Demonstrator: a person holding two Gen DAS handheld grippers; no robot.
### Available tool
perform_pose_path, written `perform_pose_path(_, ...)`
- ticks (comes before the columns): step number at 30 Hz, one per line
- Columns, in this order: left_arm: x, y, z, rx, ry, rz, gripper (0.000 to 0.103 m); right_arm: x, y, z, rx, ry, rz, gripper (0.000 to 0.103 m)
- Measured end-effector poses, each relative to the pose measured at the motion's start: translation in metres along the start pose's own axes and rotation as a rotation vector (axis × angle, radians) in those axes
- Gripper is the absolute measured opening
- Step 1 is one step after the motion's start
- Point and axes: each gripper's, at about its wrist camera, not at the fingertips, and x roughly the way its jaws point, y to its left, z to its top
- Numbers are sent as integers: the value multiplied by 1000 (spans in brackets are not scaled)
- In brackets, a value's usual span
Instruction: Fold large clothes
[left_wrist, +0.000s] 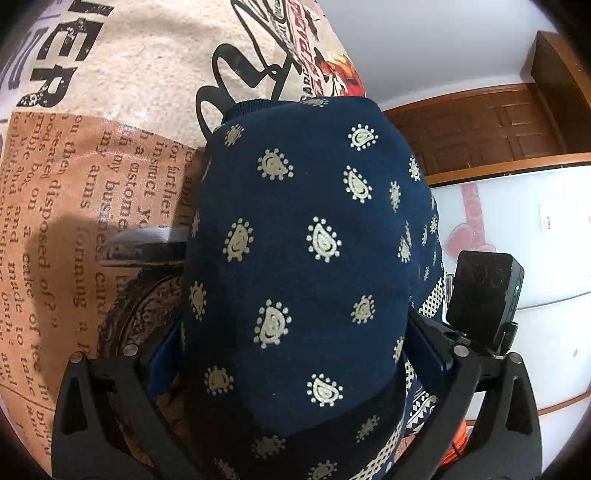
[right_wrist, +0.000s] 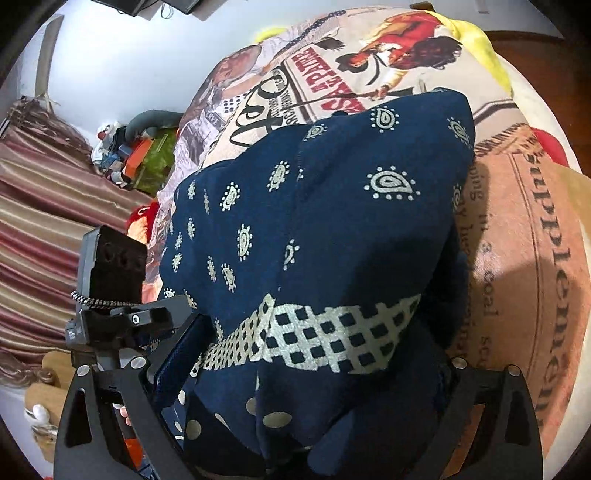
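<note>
Printed bedspread under navy garment, bunched between left hand-held gripper fingers.

black gripper arms, silver screws, blue jaws.

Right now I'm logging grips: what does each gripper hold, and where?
Neither hold can be confirmed. The navy paisley-print cotton garment bulges between the wide-spread jaws of the left gripper and the right gripper, hiding the pads.
</note>
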Motion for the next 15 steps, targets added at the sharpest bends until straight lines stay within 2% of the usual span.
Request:
perform_pose_path(2, -4, -1, -3, 3, -12, 7, 96, -1, 1, 1, -3, 6, 9, 89)
perform_pose_path(4, -7, -5, -4, 15, -29, 20, 92, -5, 3, 2, -9, 4, 19, 73)
perform_pose_path(7, -15, -14, -8, 45, -53, 37, 86, -12, 8, 2, -17, -13, 24, 57)
perform_pose_path(10, -28, -20, -14, 69, -70, 43, 83, -16, 17, 0, -38, -24, 19, 50)
perform_pose_path(15, -57, -35, -21, 109, -112, 54, 82, -26, 35, -3, -77, -39, 47, 48)
